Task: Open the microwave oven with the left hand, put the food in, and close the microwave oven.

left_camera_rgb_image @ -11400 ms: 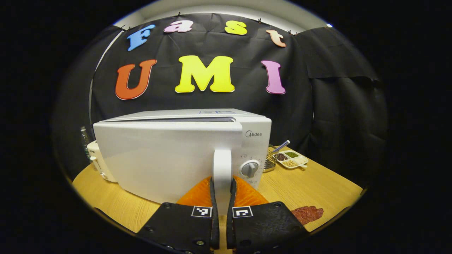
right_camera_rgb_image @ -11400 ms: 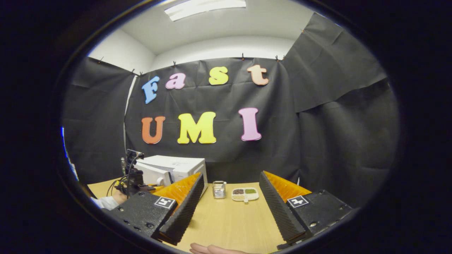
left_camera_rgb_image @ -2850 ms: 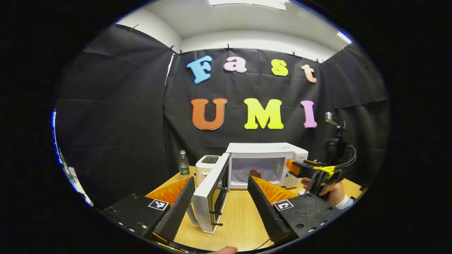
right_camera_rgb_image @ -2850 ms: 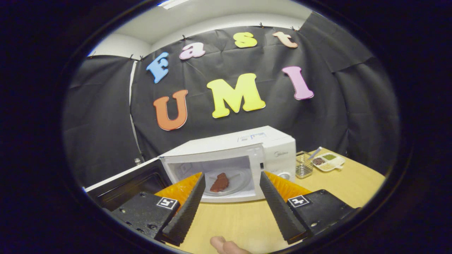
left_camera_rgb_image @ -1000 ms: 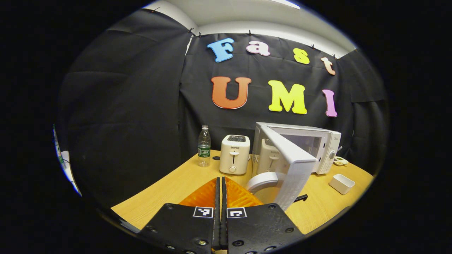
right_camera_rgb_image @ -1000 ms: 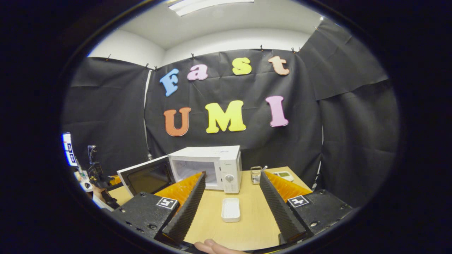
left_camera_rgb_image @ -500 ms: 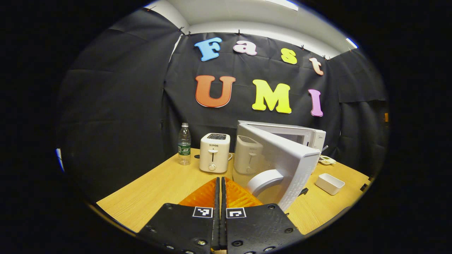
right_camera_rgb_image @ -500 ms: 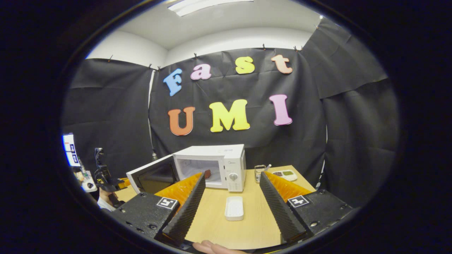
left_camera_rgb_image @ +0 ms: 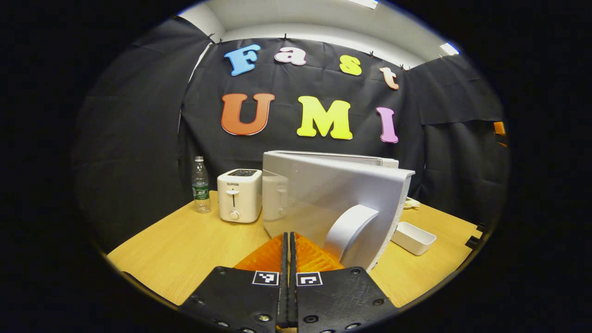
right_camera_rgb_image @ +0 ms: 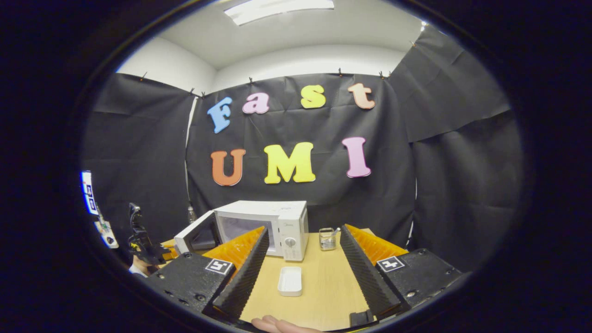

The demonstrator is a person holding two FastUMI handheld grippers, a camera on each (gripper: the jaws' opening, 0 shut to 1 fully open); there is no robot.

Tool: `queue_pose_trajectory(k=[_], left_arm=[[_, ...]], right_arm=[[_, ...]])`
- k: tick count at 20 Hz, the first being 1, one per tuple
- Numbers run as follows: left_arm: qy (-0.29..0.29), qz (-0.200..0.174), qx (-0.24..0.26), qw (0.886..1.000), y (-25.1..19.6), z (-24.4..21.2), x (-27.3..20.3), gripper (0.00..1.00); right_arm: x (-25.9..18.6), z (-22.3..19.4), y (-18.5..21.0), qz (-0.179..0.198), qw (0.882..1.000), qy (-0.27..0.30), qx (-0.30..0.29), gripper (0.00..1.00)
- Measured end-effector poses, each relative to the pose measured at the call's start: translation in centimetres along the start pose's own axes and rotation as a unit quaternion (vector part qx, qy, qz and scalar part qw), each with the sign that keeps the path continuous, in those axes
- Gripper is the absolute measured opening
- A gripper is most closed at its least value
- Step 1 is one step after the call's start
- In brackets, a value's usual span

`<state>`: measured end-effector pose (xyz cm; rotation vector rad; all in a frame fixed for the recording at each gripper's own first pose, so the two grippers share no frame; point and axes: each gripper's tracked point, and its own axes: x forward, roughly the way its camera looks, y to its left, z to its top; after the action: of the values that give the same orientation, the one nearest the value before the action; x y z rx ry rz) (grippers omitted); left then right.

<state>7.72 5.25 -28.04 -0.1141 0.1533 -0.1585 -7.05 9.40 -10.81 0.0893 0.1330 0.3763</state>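
Note:
The white microwave stands at the back of the wooden table. Its door is partly swung in, still ajar at the left side. My left gripper is shut with nothing between its fingers. Its tips are against the door's outer face, just left of the curved handle. In the right gripper view a hand holds that gripper at the far left. My right gripper is open and empty, well back from the microwave. The door hides the food.
A white toaster and a water bottle stand left of the microwave. An empty white dish lies on the table in front of it. A small metal basket is to its right. A thumb shows at the bottom.
The microwave door has swung further toward the oven, with my shut left gripper following behind it. The right gripper stays open and has drawn slightly back.

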Motion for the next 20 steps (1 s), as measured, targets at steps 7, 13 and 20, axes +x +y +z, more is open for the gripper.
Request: queue_pose_trajectory(k=[7,13,20], left_arm=[[-0.007,-0.049,0.008,0.999,-7.2,-0.3,5.2,0.0],[-0.006,-0.066,0.006,0.998,-12.7,1.4,9.8,0.0],[-0.011,-0.069,0.008,0.998,-17.1,2.9,15.7,0.14]], right_arm=[[3.0,1.2,-2.2,0.003,1.0,-0.012,-0.021,0.98],[5.6,3.3,-5.1,-0.002,0.999,-0.032,-0.015,0.98],[9.3,2.2,-7.7,-0.001,1.0,-0.022,-0.018,0.98]])
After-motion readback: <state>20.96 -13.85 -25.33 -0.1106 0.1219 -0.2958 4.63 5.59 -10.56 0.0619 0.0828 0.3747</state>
